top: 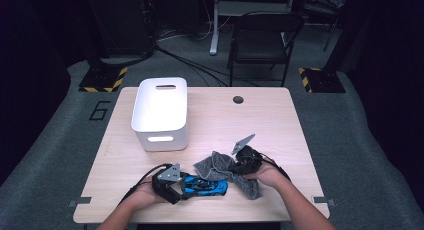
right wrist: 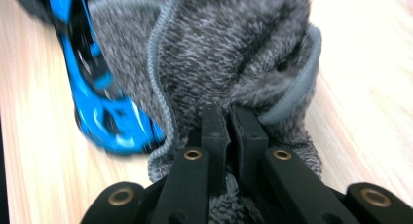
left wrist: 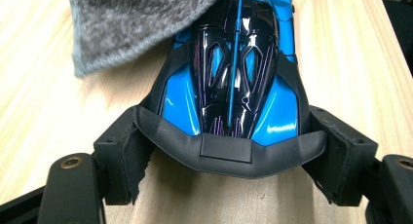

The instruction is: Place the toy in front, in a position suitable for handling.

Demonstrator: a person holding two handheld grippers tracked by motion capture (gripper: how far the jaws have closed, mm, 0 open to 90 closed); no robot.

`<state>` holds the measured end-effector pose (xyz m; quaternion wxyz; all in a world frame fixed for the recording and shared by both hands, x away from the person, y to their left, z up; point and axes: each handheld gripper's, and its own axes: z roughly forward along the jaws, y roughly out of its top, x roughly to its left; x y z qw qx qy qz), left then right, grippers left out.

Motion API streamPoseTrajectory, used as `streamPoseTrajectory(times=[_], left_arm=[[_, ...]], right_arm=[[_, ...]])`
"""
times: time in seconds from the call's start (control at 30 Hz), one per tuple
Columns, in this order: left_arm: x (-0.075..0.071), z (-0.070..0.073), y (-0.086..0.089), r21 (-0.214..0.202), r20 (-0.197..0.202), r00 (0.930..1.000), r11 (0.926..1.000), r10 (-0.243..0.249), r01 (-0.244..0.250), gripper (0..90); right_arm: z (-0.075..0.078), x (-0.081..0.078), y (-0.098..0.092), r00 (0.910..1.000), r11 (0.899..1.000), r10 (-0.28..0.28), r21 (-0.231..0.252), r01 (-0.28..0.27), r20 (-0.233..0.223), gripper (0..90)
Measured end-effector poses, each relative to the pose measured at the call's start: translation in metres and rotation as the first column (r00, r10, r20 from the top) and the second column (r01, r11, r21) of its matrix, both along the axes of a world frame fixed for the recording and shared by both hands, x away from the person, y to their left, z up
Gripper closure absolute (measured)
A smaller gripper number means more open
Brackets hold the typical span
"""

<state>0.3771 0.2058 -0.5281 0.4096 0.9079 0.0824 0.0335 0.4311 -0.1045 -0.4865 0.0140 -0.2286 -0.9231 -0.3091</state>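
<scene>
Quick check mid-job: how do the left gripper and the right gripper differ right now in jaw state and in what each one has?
The left gripper has its jaws spread wide around the rear of the blue toy car; the right gripper has its jaws pinched nearly together on the grey cloth. The left gripper's load is hard and glossy, the right gripper's is soft and bunched. Both grippers sit low over the wooden table, near its front edge.

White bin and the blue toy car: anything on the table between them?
Bare wood between the white bin and the blue toy car in the high view; the grey cloth lies to the right of that stretch.
</scene>
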Motion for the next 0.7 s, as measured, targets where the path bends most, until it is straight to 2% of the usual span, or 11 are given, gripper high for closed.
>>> streamPoseTrajectory(times=[0.03,0.07,0.13,0.2,0.33,0.37,0.4,0.43,0.47,0.57,0.7], left_arm=[[0.0,0.0,0.0,0.0,0.0,1.0,1.0,0.0,0.0,24.8],[0.0,0.0,0.0,0.002,-0.002,1.0,1.0,0.002,-0.002,24.8],[0.0,0.0,0.0,0.002,-0.002,1.0,1.0,0.001,-0.001,24.8],[0.0,0.0,0.0,0.003,-0.002,1.0,1.0,0.001,-0.001,24.8],[0.0,0.0,0.0,0.001,-0.001,1.0,1.0,0.001,-0.001,24.8],[0.0,0.0,0.0,0.0,0.0,1.0,1.0,0.0,0.0,24.8],[0.0,0.0,0.0,0.002,0.0,1.0,1.0,0.001,-0.001,24.8],[0.0,0.0,0.0,0.002,0.0,1.0,1.0,0.001,-0.001,24.8],[0.0,0.0,0.0,0.002,0.001,1.0,1.0,0.003,-0.003,24.7],[0.0,0.0,0.0,0.001,-0.003,1.0,1.0,0.003,-0.003,24.8],[0.0,0.0,0.0,0.001,-0.003,1.0,1.0,0.008,-0.008,24.8]], right_arm=[[0.0,0.0,0.0,1.0,1.0,0.0,0.0,0.0,0.0,85.1],[-0.003,-0.006,0.002,1.0,0.999,0.003,0.04,-0.003,-0.003,85.6],[-0.005,-0.011,0.006,0.9999,0.999,0.013,0.039,-0.013,-0.001,85.9],[-0.006,-0.025,0.008,0.9993,0.999,0.017,0.043,-0.019,0.032,86.5],[-0.005,-0.039,0.004,0.999,0.997,0.023,0.068,-0.025,0.037,86.9],[-0.006,-0.045,0.003,0.999,0.996,0.031,0.081,-0.034,0.031,87.6],[-0.007,-0.052,0.003,0.9989,0.993,0.046,0.106,-0.046,-0.003,87.9],[-0.01,-0.06,0.006,0.9965,0.992,0.078,0.103,-0.075,-0.028,87.8],[-0.016,-0.076,0.016,0.9899,0.989,0.142,0.043,-0.142,0.006,88.0],[-0.019,-0.081,0.021,0.9897,0.991,0.137,0.006,-0.137,0.043,88.2],[-0.004,-0.069,0.01,0.9942,0.982,0.107,0.156,-0.105,-0.006,74.8]])
